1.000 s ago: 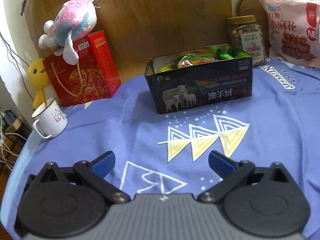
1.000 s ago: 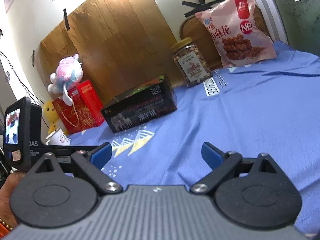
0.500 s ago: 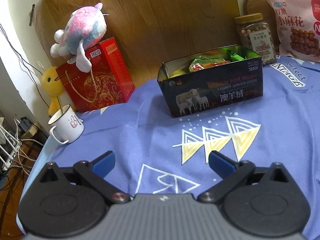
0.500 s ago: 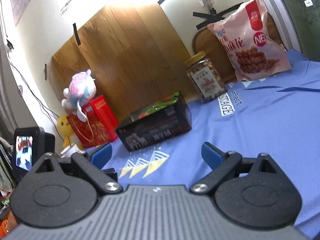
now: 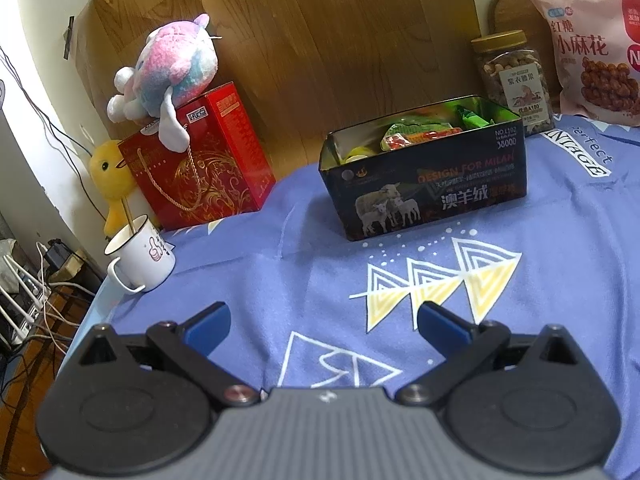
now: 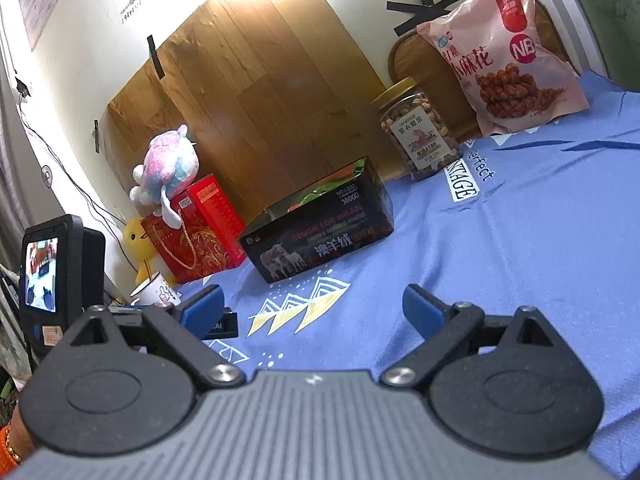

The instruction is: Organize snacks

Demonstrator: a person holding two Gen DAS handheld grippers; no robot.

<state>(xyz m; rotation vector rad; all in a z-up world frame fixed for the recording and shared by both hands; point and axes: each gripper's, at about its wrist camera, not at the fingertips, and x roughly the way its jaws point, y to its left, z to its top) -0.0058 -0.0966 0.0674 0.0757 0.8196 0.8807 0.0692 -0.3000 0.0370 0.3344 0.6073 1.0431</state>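
A black tin box (image 5: 432, 188) with sheep on its side stands on the blue cloth, holding several snack packets (image 5: 416, 130). It also shows in the right wrist view (image 6: 316, 236). My left gripper (image 5: 324, 326) is open and empty, held above the cloth well short of the box. My right gripper (image 6: 312, 306) is open and empty, also short of the box. A nut jar (image 5: 514, 80) and a pink snack bag (image 5: 588, 56) stand behind the box to the right; the jar (image 6: 420, 132) and the bag (image 6: 504, 56) also show in the right wrist view.
A red gift box (image 5: 200, 164) with a plush toy (image 5: 168, 72) on top stands at the back left. A white mug (image 5: 140, 256) sits by the table's left edge, with a yellow duck toy (image 5: 110, 176) behind it. A wooden board (image 5: 320, 40) leans on the wall. The left gripper's camera unit (image 6: 52, 276) shows at left in the right wrist view.
Both grippers have pulled back and tilted up a little, so the box and the back items sit further off and lower in view. Both stayed open and empty.
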